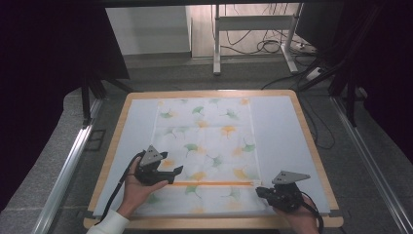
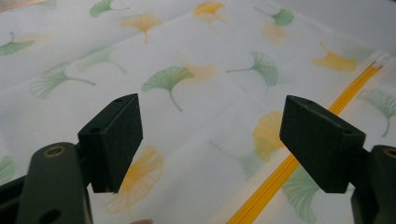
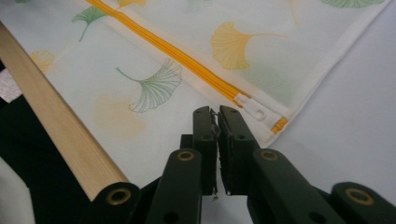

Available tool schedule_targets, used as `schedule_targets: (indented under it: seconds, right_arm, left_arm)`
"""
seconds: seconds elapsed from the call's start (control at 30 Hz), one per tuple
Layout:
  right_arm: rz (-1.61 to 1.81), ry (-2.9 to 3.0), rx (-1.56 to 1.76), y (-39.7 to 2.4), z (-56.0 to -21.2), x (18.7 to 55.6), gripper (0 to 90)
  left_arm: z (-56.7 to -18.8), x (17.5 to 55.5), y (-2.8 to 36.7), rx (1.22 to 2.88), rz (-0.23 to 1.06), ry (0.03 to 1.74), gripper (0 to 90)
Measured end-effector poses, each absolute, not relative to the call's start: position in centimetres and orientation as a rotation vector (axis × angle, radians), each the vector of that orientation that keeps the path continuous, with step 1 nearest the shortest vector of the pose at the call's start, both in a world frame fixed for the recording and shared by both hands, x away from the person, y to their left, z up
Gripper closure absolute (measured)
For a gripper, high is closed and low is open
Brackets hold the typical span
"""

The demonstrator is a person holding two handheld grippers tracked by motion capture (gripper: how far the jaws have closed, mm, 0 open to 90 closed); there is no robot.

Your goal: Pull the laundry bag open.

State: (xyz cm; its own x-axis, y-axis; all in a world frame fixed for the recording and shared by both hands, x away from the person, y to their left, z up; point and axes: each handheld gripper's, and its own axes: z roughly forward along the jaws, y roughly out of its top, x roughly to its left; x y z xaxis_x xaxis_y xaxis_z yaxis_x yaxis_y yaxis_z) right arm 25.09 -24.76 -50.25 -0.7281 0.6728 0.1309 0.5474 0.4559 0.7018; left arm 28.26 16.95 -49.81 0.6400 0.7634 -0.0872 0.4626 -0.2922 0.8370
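Observation:
A white mesh bag (image 1: 204, 146) printed with green and orange ginkgo leaves lies flat on the table. An orange zipper (image 1: 214, 184) runs across its near part. My left gripper (image 1: 174, 174) hovers over the bag's left side by the zipper's left end. In the left gripper view its jaws (image 2: 212, 140) stand wide open with only fabric and the zipper (image 2: 289, 165) beneath. My right gripper (image 1: 259, 191) sits at the zipper's right end. It is shut (image 3: 215, 114), its tips just short of the white pull tab (image 3: 252, 108). Whether fabric is pinched between the jaws I cannot tell.
The bag rests on a pale grey mat (image 1: 282, 131) framed by the table's wooden rim (image 3: 56, 121). Metal rails (image 1: 68, 165) run along both sides of the table. Beyond it stand desk legs (image 1: 216, 48) and loose cables on the floor.

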Motion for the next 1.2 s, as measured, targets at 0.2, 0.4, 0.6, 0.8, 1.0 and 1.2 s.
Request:
schedule_targets:
  seconds: [0.2, 0.4, 0.6, 0.8, 1.0, 1.2]
  right_arm:
    - [1.131, 2.546, 1.061, -25.1, -50.2, 24.6, 88.7]
    - [1.120, 2.534, 1.059, -25.6, -50.2, 24.0, 88.7]
    - [1.102, 2.519, 1.088, -26.0, -50.4, 23.6, 88.7]
    - [1.099, 2.518, 1.087, -25.7, -50.4, 23.5, 88.7]
    - [1.131, 2.538, 1.052, -24.9, -50.2, 24.2, 88.8]
    - [1.122, 2.603, 0.969, -23.6, -50.4, 25.1, 88.8]
  left_arm:
    - [-49.8, 29.2, 15.6, 1.972, 0.383, 0.955, 22.7]
    - [-49.3, 29.7, 15.0, 2.012, 0.373, 0.930, 25.4]
    - [-49.3, 29.4, 14.0, 2.065, 0.374, 0.861, 25.2]
    - [-49.4, 29.0, 13.5, 2.087, 0.357, 0.828, 25.1]
    - [-49.1, 28.0, 12.3, 2.131, 0.404, 0.785, 25.1]
    - [-48.2, 27.0, 9.3, 2.165, 0.415, 0.708, 25.4]
